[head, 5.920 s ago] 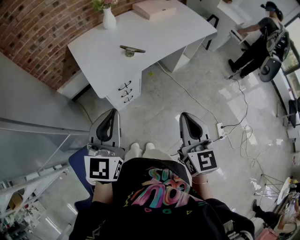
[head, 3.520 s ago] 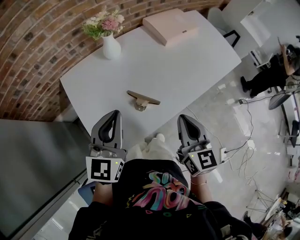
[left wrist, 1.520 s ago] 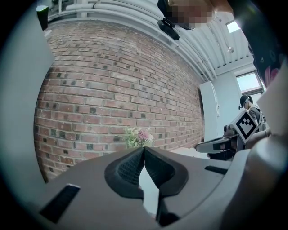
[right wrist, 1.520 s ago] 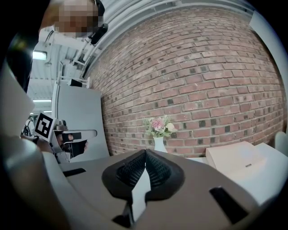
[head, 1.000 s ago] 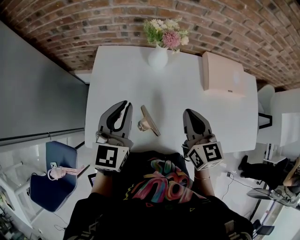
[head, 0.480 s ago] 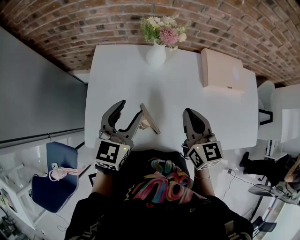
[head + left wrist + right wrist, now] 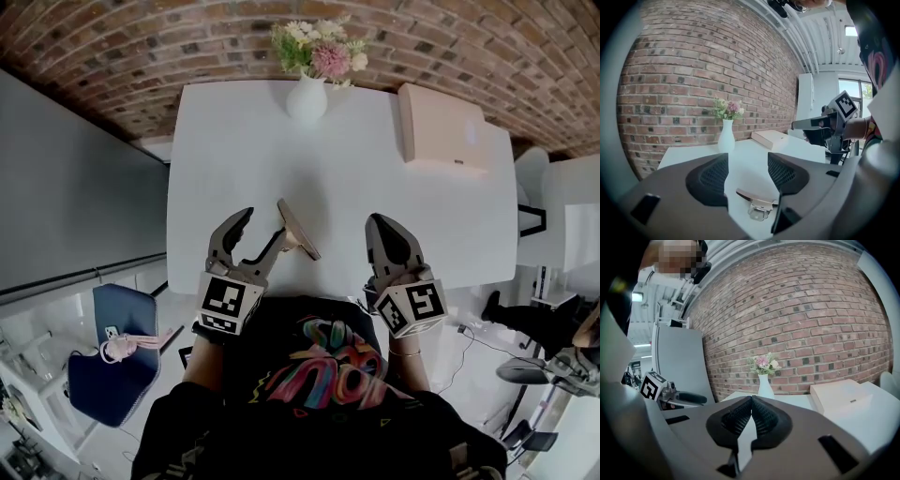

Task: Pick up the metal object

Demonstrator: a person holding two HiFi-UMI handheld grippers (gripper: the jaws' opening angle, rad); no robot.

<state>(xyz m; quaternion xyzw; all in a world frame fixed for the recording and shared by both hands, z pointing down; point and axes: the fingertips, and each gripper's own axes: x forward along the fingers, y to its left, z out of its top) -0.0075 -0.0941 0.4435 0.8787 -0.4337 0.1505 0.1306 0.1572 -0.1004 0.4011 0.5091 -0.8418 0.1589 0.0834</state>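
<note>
The metal object (image 7: 298, 230), a flat bronze-coloured bar on a small round foot, lies on the white table (image 7: 375, 122) near its front edge. My left gripper (image 7: 260, 225) hovers just left of it. Its jaws are opening, and its right finger runs alongside the bar. Nothing is pressed between the pads. In the left gripper view the metal object (image 7: 757, 200) shows low in the gap of the left gripper (image 7: 747, 171), resting on the table. My right gripper (image 7: 381, 222) hangs to the right with nothing in it. The right gripper view shows the right gripper (image 7: 751, 404) with its pads together.
A white vase of flowers (image 7: 307, 94) stands at the table's far edge against the brick wall. A flat pale box (image 7: 441, 129) lies at the far right. A blue chair (image 7: 108, 347) sits on the floor to my left.
The left gripper's jaws have spread apart from shut and it has edged toward the metal object. The right gripper stays shut in place.
</note>
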